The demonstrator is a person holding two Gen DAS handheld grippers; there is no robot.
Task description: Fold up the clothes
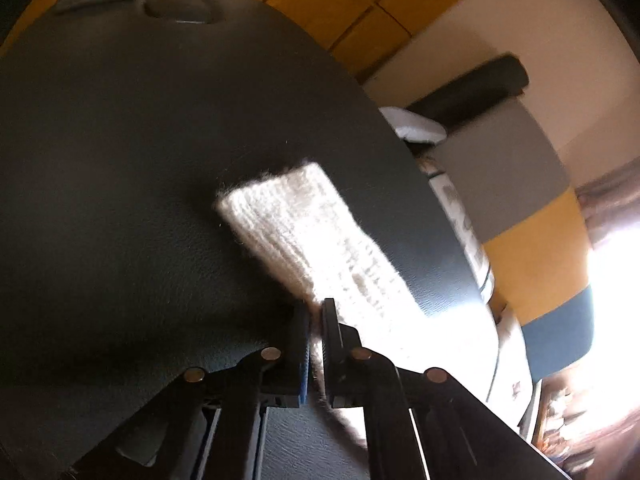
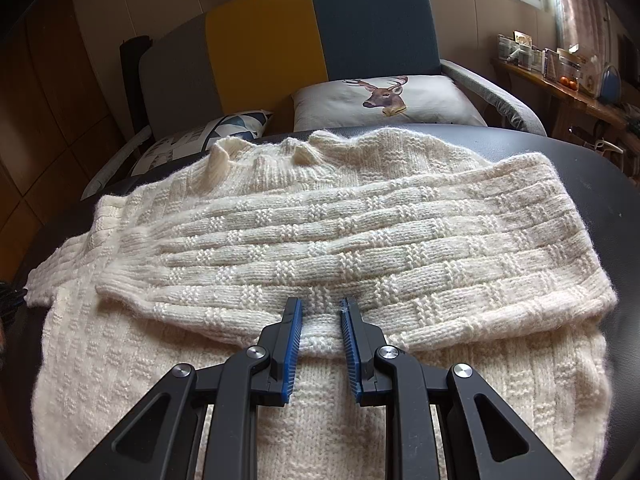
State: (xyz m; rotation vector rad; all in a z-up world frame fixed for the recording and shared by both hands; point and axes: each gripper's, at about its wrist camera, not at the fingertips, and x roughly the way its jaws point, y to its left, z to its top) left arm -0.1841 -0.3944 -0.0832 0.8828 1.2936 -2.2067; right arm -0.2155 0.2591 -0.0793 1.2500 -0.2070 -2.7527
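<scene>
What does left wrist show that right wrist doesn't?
Left wrist only: the left hand-held gripper shut on a sleeve of the sweater, cuff hanging out over the dark table. Right wrist only: the right hand-held gripper open over the sweater body, one sleeve folded across, and a deer cushion. Both: the cream knit, table, colour-block sofa.

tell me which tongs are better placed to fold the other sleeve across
Left, probably. The left tongs are shut on the sweater's free sleeve, which lies on the dark table. The right tongs hang open above the sleeve already folded across.
</scene>
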